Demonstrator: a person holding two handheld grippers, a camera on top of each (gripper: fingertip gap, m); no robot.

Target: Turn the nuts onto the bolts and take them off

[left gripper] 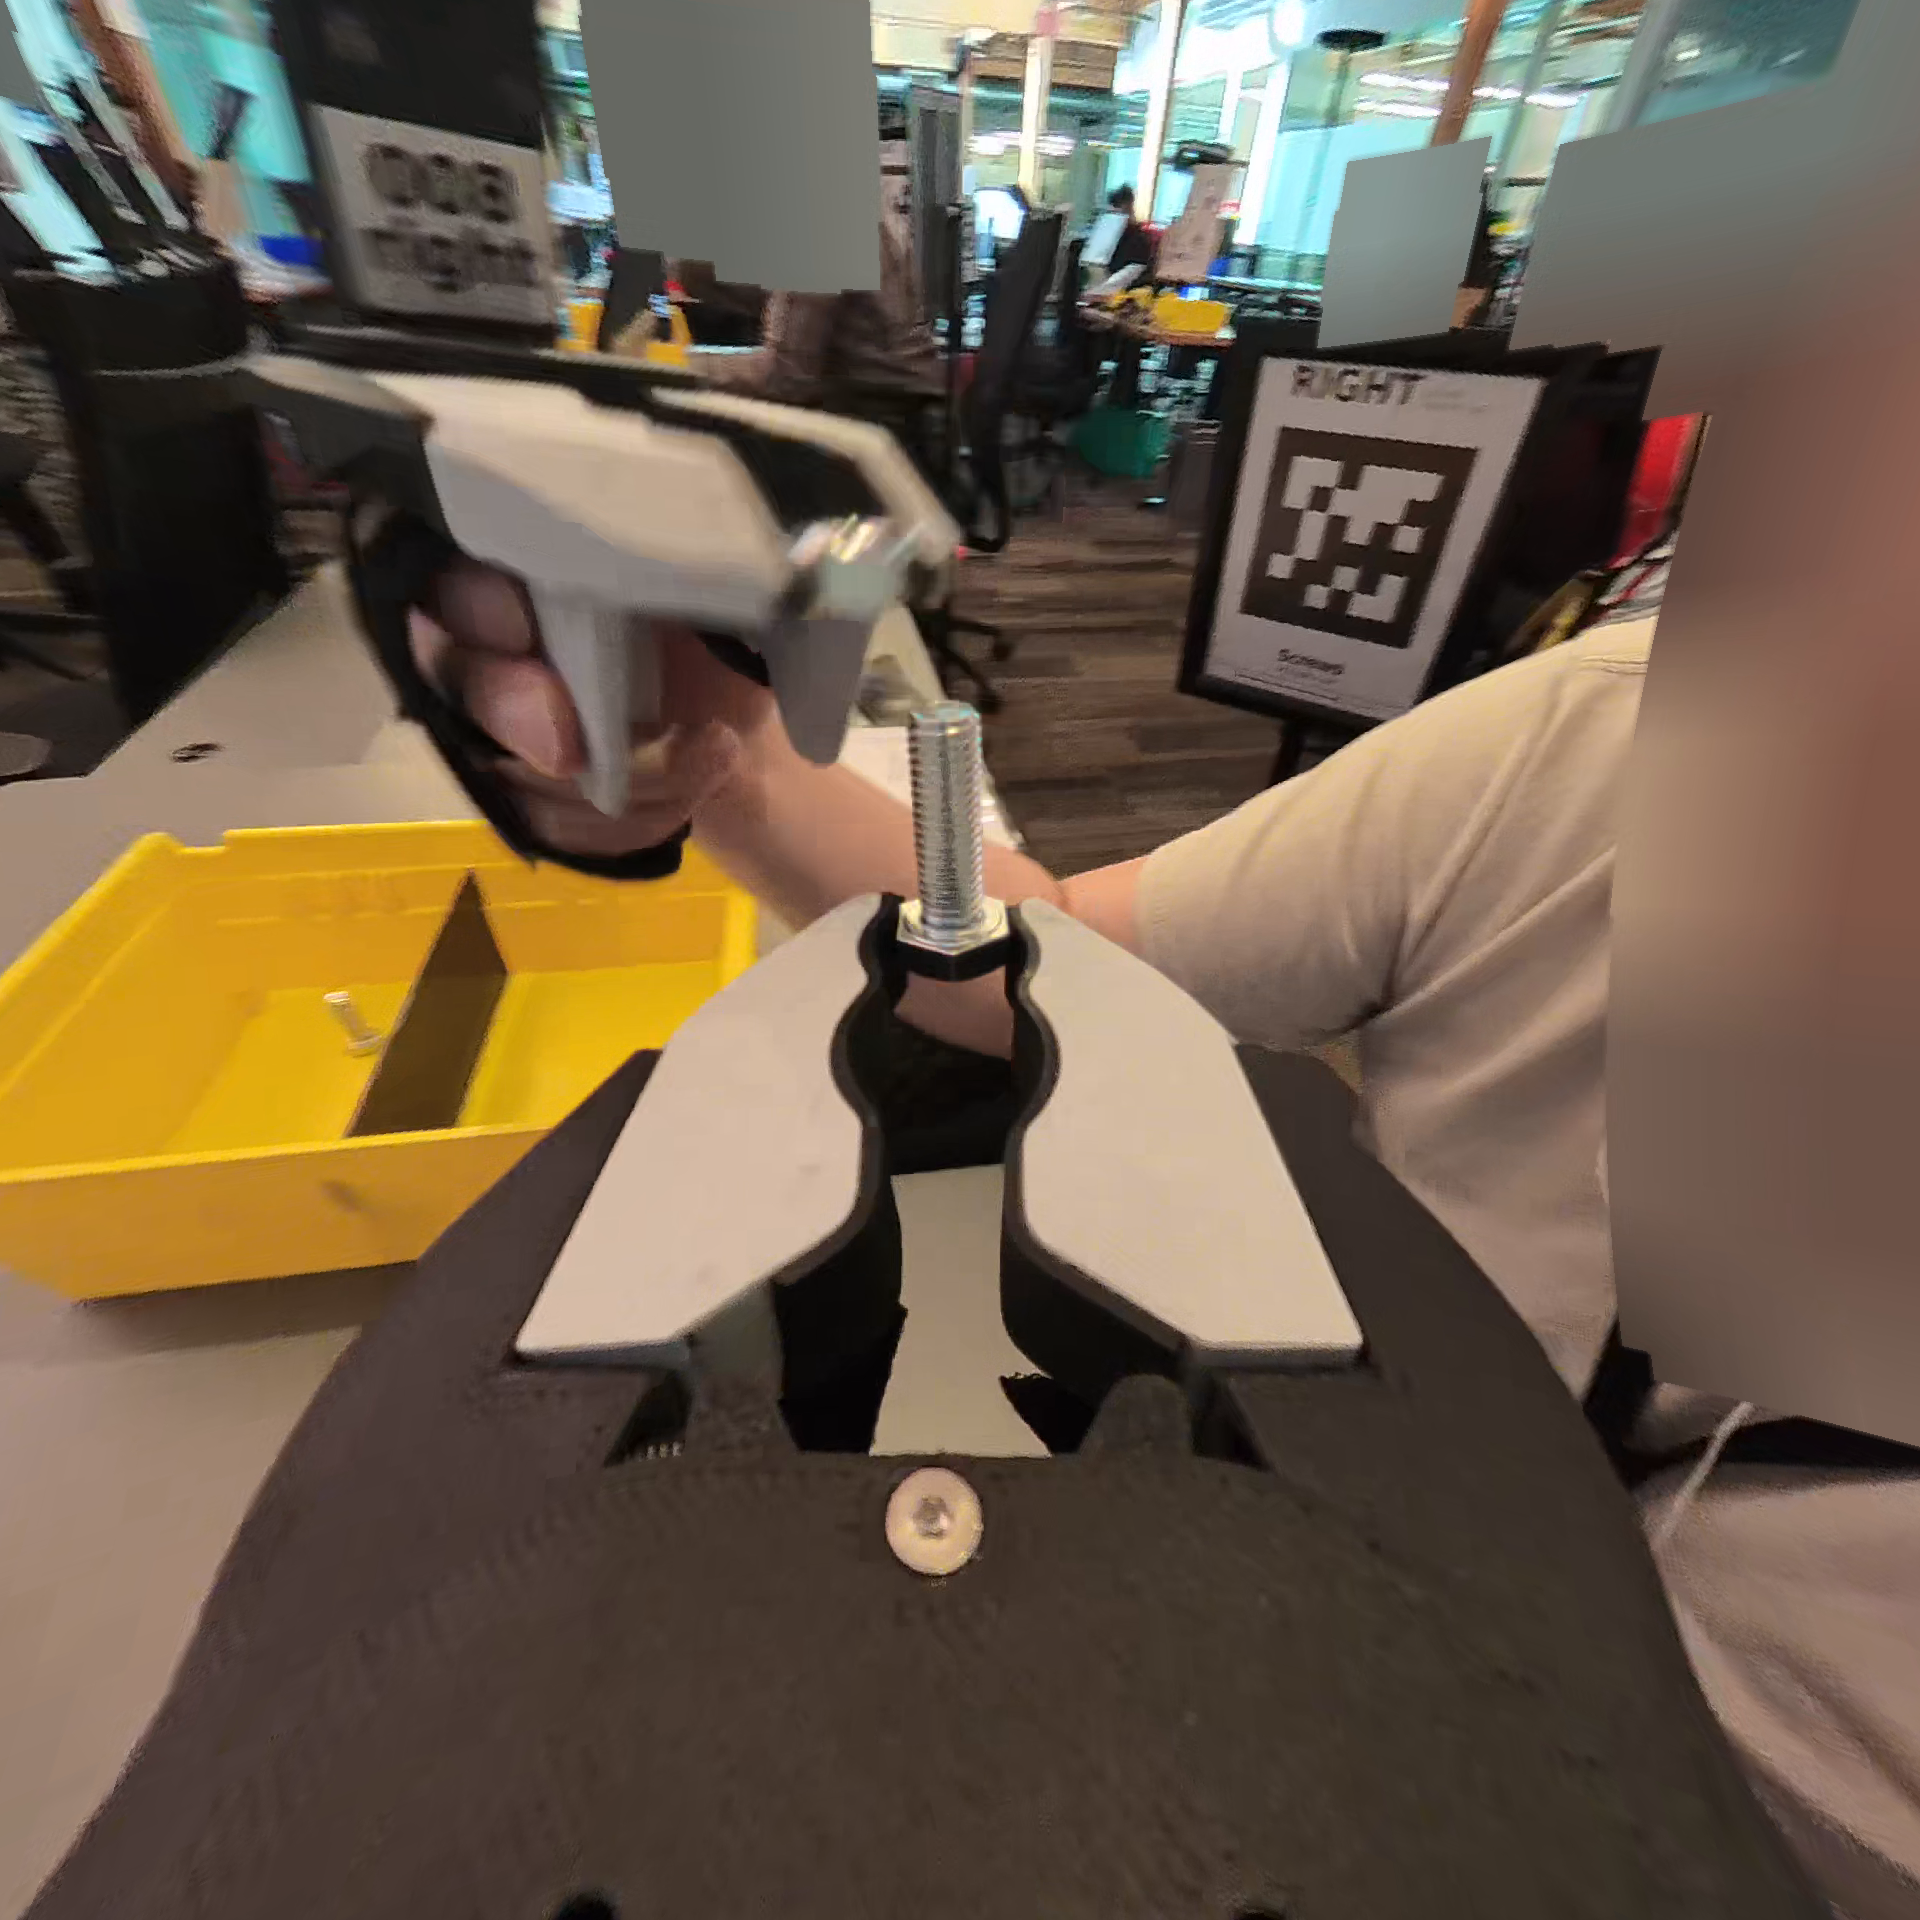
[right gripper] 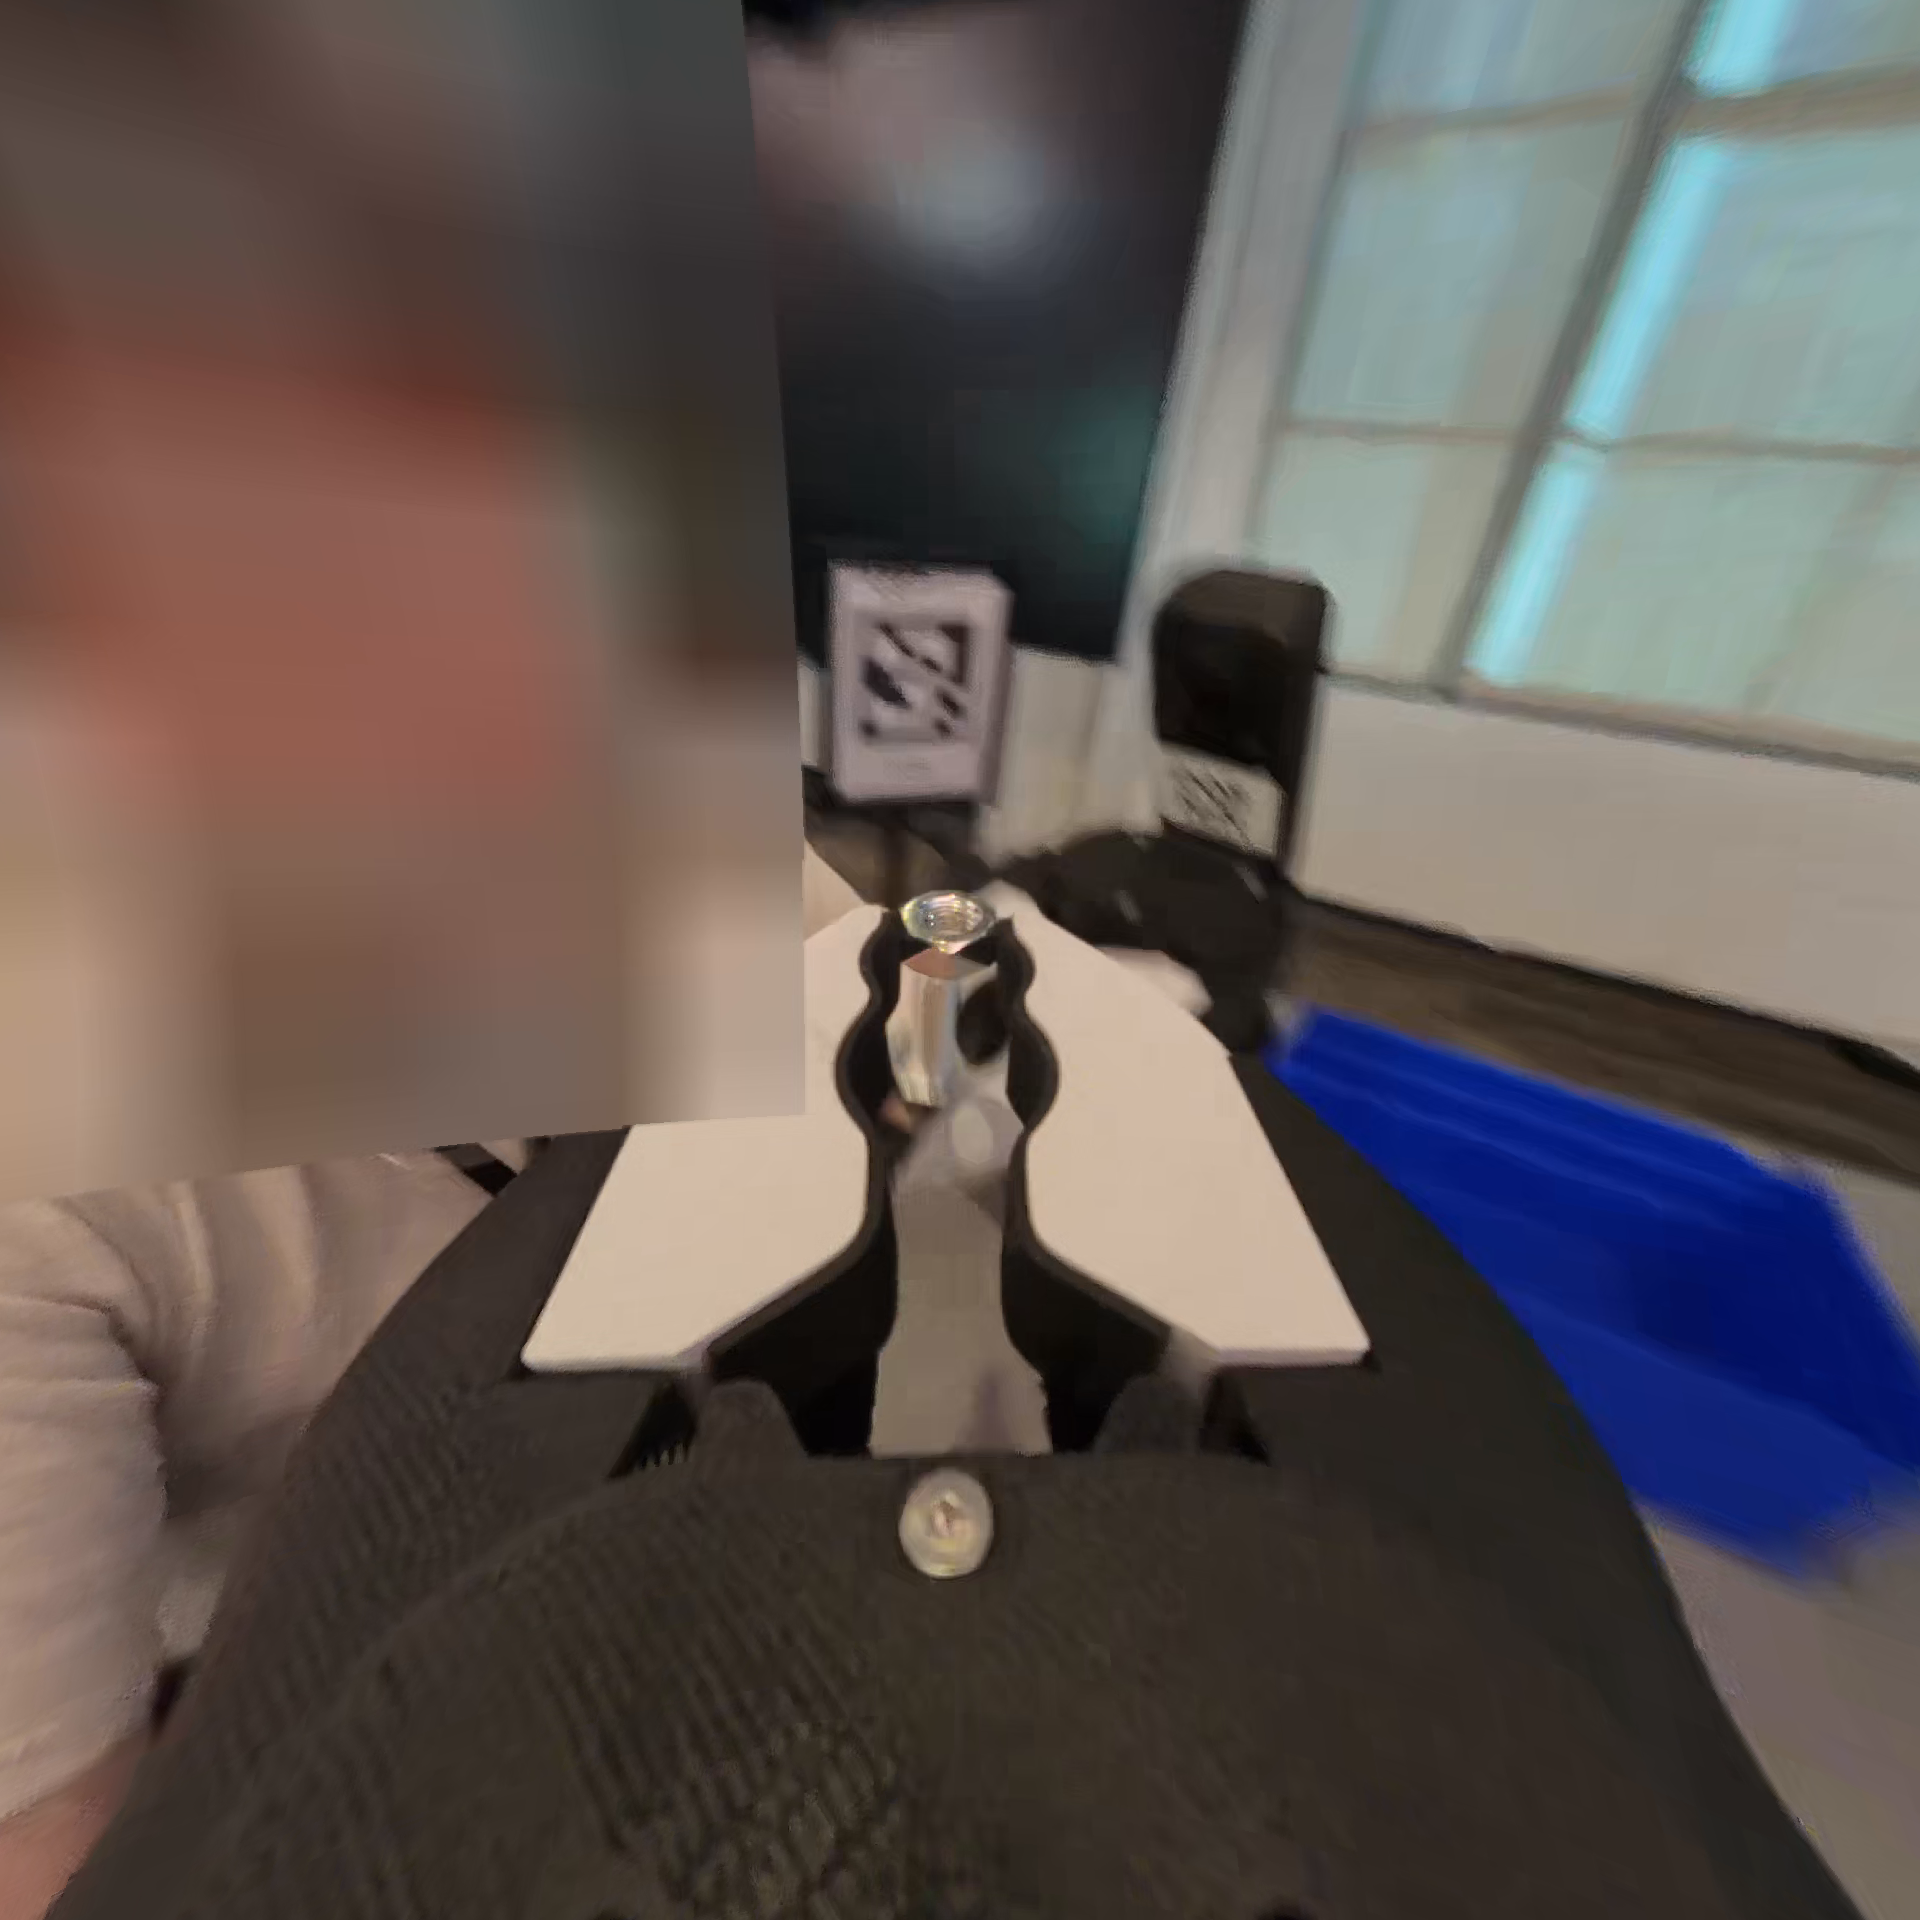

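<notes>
My left gripper (left gripper: pixel 948 940) is shut on the hex head of a silver bolt (left gripper: pixel 943 821), which stands upright with its threaded shank pointing up. My right gripper (left gripper: pixel 868 566) shows in the left wrist view, above and a little left of the bolt's tip, shut on a silver nut (left gripper: pixel 854 569). The nut is apart from the bolt. In the right wrist view my right gripper (right gripper: pixel 943 930) holds the nut (right gripper: pixel 943 921) at its fingertips, its threaded hole facing up. The bolt (right gripper: pixel 928 1039) shows blurred below it, between the fingers.
A yellow bin (left gripper: pixel 312 1049) with a dark divider stands on the table at left and holds a small bolt (left gripper: pixel 351 1020). A blue bin (right gripper: pixel 1621 1278) lies at the right in the right wrist view. A person's arm in a light sleeve (left gripper: pixel 1403 883) is behind the bolt. A marker board (left gripper: pixel 1351 540) stands at the back right. About 6 cm separates my left fingertips from my right.
</notes>
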